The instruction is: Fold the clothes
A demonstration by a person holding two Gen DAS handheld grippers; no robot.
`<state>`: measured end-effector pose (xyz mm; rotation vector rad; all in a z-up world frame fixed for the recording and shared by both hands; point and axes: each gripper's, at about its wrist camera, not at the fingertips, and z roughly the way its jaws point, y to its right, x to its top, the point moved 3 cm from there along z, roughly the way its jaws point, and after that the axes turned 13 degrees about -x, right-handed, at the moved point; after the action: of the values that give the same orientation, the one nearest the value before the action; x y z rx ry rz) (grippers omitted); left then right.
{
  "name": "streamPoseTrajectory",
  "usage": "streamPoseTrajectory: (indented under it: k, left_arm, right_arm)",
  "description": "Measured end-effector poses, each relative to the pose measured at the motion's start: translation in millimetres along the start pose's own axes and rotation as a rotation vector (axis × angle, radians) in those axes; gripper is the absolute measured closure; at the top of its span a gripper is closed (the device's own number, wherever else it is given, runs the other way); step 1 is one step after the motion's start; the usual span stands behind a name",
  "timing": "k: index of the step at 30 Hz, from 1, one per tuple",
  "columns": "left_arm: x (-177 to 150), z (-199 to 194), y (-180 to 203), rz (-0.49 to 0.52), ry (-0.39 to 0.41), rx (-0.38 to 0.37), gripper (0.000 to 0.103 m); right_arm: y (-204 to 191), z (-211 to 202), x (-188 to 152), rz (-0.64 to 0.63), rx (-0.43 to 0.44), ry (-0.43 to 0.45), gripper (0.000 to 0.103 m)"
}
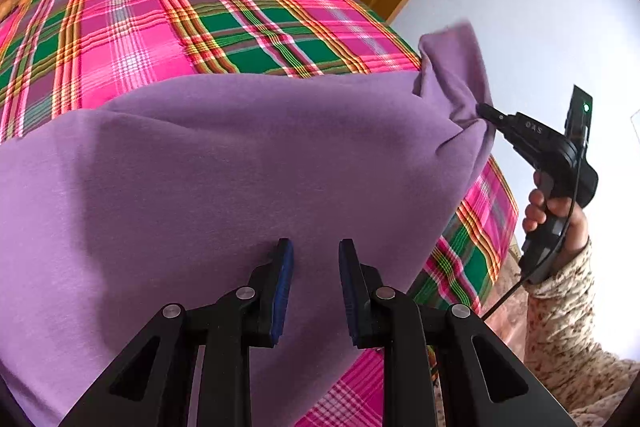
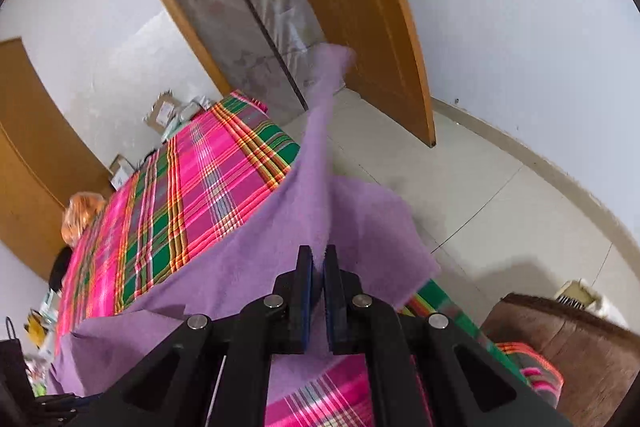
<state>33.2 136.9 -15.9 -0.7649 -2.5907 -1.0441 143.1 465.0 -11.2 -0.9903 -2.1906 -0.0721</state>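
The purple cloth (image 1: 208, 163) covers the near part of the plaid bed (image 1: 160, 19), hiding its front edge; its lower end runs out of frame. The left tool (image 1: 316, 287) hovers over the cloth, jaws partly apart, gripping nothing. The right tool (image 2: 318, 291) is clamped on a bunched corner at 3 o'clock, lifted off the bed. Boxes (image 2: 160, 115) lie blurred beyond the bed at 11 o'clock, a wooden door (image 2: 372, 39) at 1 o'clock.

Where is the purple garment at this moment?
The purple garment lies spread on the plaid bedsheet. In the left wrist view its right corner is lifted, pinched by the right gripper near the bed's edge.
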Motion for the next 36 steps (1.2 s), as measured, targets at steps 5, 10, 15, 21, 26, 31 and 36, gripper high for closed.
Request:
streamPoseTrajectory:
  k: [5, 10, 15, 21, 26, 31, 36]
  left_arm:
    - [-1.2, 3.7, 0.8, -0.005, -0.008, -0.005, 0.079]
    - [-0.8, 4.9, -1.0, -0.02, -0.004, -0.018, 0.079]
    - [0.2, 5.4, -1.7, -0.028, -0.003, -0.028, 0.079]
    - [-0.4, 3.7, -3.2, -0.042, 0.002, -0.051, 0.079]
    - [1.5, 3.1, -4.4, -0.054, 0.006, -0.066, 0.079]
    - [3.3, 3.8, -5.8, -0.061, 0.008, -0.081, 0.079]
    - [3.4, 3.1, -6.3, -0.062, 0.01, -0.096, 0.079]
  right_arm:
    - [13.4, 3.3, -8.7, 0.019, -0.014, -0.015, 0.098]
    - [23.6, 7.0, -13.0, 0.066, -0.002, -0.026, 0.098]
    - [25.6, 10.9, -19.1, 0.057, -0.016, -0.05, 0.098]
    - [25.7, -7.6, -6.5, 0.03, -0.12, -0.006, 0.091]
    - [-0.9, -13.3, 13.4, -0.048, -0.118, 0.034, 0.086]
    - [-46.2, 8.6, 23.3, -0.18, -0.033, -0.042, 0.074]
    - [-78.6, 37.3, 22.8, -0.228, -0.022, -0.122, 0.072]
